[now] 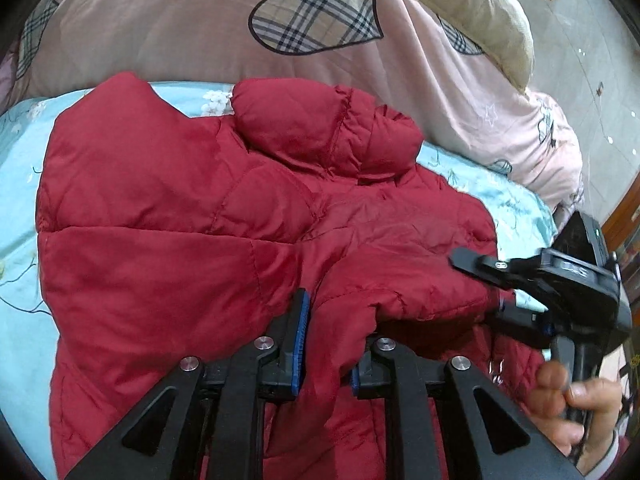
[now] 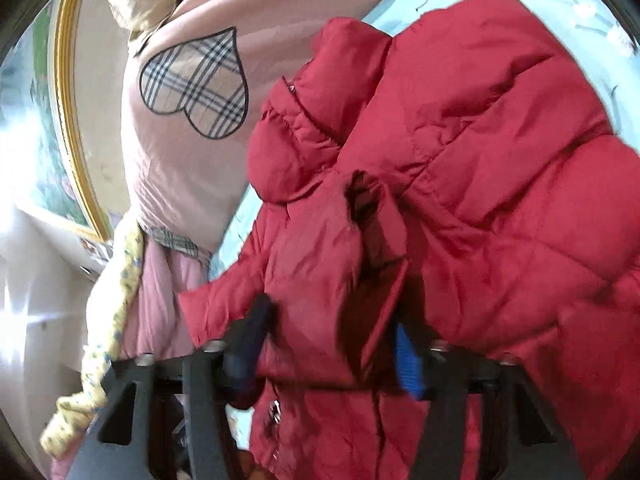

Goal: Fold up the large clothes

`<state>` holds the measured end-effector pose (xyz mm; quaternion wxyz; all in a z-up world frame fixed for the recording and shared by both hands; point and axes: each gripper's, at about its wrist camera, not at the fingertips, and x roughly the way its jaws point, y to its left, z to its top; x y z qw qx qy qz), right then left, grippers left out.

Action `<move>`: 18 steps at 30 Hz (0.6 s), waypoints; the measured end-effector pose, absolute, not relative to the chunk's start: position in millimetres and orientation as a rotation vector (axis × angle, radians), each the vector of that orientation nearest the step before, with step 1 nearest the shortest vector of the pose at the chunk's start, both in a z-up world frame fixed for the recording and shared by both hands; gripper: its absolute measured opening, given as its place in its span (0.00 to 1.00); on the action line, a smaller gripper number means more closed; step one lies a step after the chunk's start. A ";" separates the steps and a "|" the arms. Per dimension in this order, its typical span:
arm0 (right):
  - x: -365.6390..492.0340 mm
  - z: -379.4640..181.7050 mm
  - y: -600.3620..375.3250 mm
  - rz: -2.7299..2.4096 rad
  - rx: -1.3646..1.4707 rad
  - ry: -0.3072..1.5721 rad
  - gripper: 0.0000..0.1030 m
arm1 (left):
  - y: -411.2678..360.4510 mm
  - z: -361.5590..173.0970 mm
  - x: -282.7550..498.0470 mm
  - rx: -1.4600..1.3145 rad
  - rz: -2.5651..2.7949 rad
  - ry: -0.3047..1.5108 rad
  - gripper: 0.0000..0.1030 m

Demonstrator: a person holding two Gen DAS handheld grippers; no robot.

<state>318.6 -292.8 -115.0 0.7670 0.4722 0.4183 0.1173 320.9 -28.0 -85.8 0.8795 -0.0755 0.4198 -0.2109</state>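
Item: dark red quilted puffer jacket (image 1: 168, 216), padded, with a puffy hood (image 1: 320, 128). Location: spread on a bed with a pale blue floral sheet (image 1: 24, 152), hood toward a pink quilt with plaid heart patches (image 1: 192, 28) and a beige pillow (image 1: 472, 4) at the far side.

Left hand-held gripper (image 1: 332, 344): fingers part-closed with a raised fold of the jacket's near edge between the blue pads (image 1: 300, 332); judged to be grasping it.

Right hand-held gripper (image 1: 480, 284): seen from the left wrist view, one finger above and one below a sleeve-like flap at the jacket's side, clenched on fabric. Its own view is blurred; red cloth fills the gap between its fingers (image 2: 408, 356).

Step in hand (judgement): an early fold, both grippers lifting the near edge to carry it over the body.

Next move calls for (judgement): raising both grips together, travelling toward the hood, laying the flap flat; bulky filling may spring back.
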 end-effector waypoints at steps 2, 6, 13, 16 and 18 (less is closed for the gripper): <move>322.7 -113.1 -292.7 0.244 0.996 0.901 0.22 | -29.3 -84.1 320.9 -0.137 -0.457 0.902 0.18; 321.0 -100.9 -293.0 0.239 0.957 0.856 0.16 | -28.2 -78.1 320.0 -0.130 -0.491 0.938 0.19; 314.0 -63.6 -288.9 0.203 0.799 0.787 0.07 | -21.5 -74.2 322.1 -0.152 -0.535 0.987 0.21; 312.4 -55.5 -288.4 0.200 0.760 0.779 0.05 | -22.4 -71.7 322.4 -0.118 -0.527 0.994 0.22; 311.5 -54.7 -288.2 0.201 0.746 0.781 0.05 | -29.9 -69.6 321.1 -0.059 -0.507 0.979 0.27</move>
